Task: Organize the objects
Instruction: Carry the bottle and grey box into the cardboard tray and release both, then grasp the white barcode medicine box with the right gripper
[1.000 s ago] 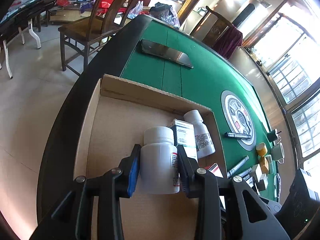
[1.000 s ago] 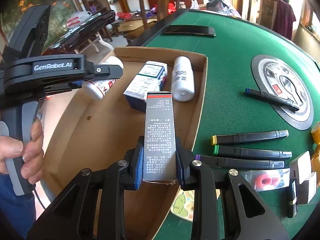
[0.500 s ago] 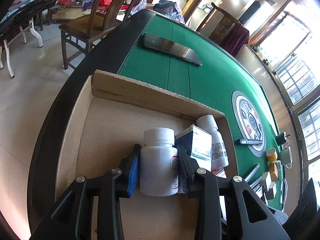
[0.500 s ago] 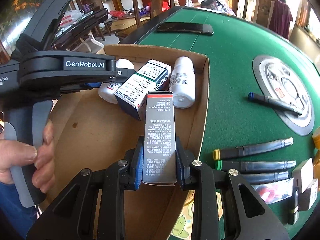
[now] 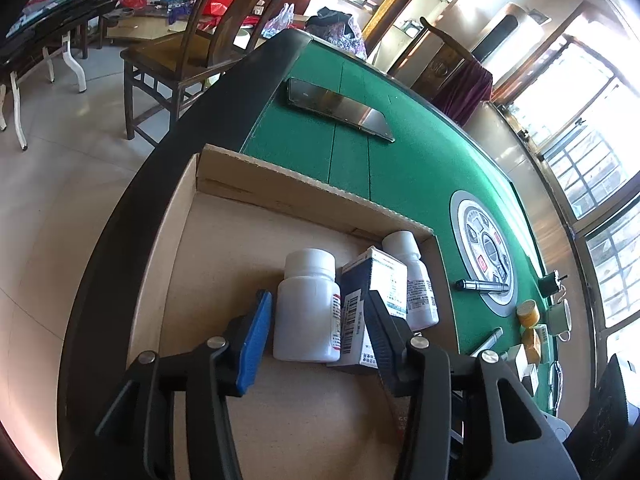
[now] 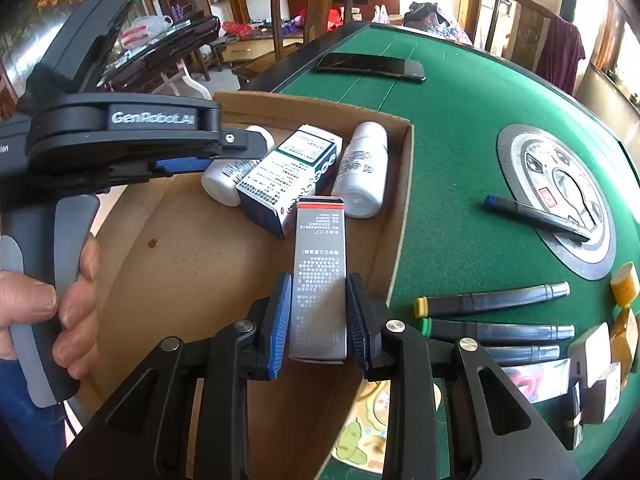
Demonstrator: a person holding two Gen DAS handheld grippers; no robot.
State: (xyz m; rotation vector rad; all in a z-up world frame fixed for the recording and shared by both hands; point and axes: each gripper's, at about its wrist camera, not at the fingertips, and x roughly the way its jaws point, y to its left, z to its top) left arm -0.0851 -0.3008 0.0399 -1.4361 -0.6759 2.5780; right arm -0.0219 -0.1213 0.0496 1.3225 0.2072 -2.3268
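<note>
The left gripper (image 5: 316, 322) is standing apart around the white bottle (image 5: 307, 308), its jaws having just been opening; a gap is showing beside the blue pad, so the bottle is lying free on the floor of the cardboard box (image 5: 224, 248), cap pointing away from the gripper. Just right of it a blue-and-white carton (image 5: 376, 280) is leaning against a second bottle (image 5: 416, 284) near the box's far right corner. The right gripper (image 6: 316, 316) is staying clamped on a slim grey carton (image 6: 320, 280), holding it over the box's near right part with its long axis running straight ahead toward the leaning carton. That carton's free end is nearly reaching the packed group, so the coming placement is probably turning on lowering it into the bare cardboard this side of them; the right hand is the nearer one for that. A person's hand (image 6: 48, 300) is gripping the left handle. The box is sitting at the edge of a green desk (image 6: 452, 160), where markers (image 6: 492, 304) and small boxes are waiting to the right. Wooden chairs and bright windows are surrounding the desk.
</note>
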